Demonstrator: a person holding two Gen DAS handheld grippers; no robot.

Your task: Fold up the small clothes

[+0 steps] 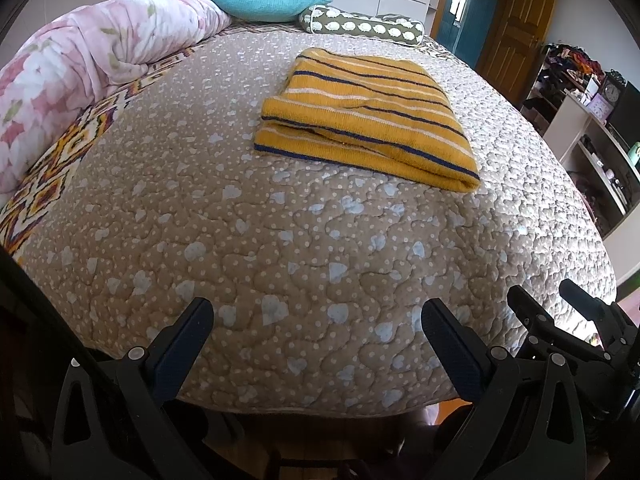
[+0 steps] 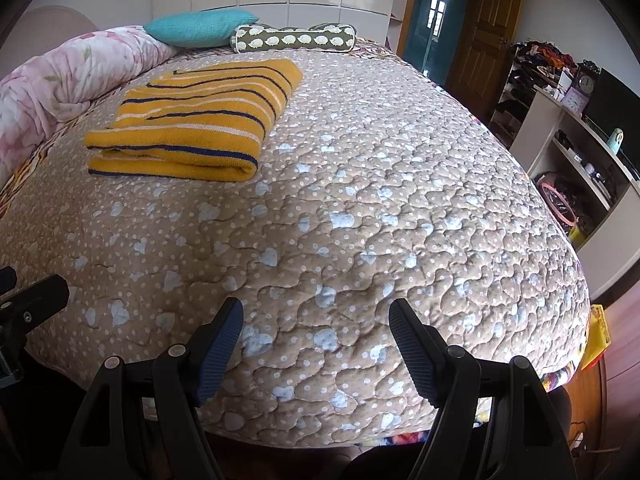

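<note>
The sweater [image 1: 366, 120] is mustard yellow with dark blue and white stripes. It lies folded into a flat, layered rectangle on the bed [image 1: 280, 264]. In the left wrist view it sits in the far half of the bed, slightly right of centre. In the right wrist view [image 2: 200, 120] it sits far and to the left. Its folded edge faces the near side, with the layers stacked one on another.

The bed carries a tan quilted cover printed with pale blue hearts and white dots. A rolled pink floral duvet [image 1: 88, 68] lies along the far left edge, apart from the sweater. A teal pillow [image 1: 266, 0] and an olive bolster [image 1: 360, 26] with white figures lie at the far end, the bolster to the right of the pillow.

The left hand-held gripper [image 1: 318, 336] is over the near edge of the bed. Its jaws are spread wide and hold nothing. The right hand-held gripper [image 2: 316, 340] is also at the near edge, jaws spread, holding nothing. Both are well apart from the sweater. Part of the right hand-held gripper shows at the near right of the left wrist view.

A wooden door [image 1: 516, 28] stands at the far right. White shelves [image 2: 568, 152] with clutter stand along the right wall.
</note>
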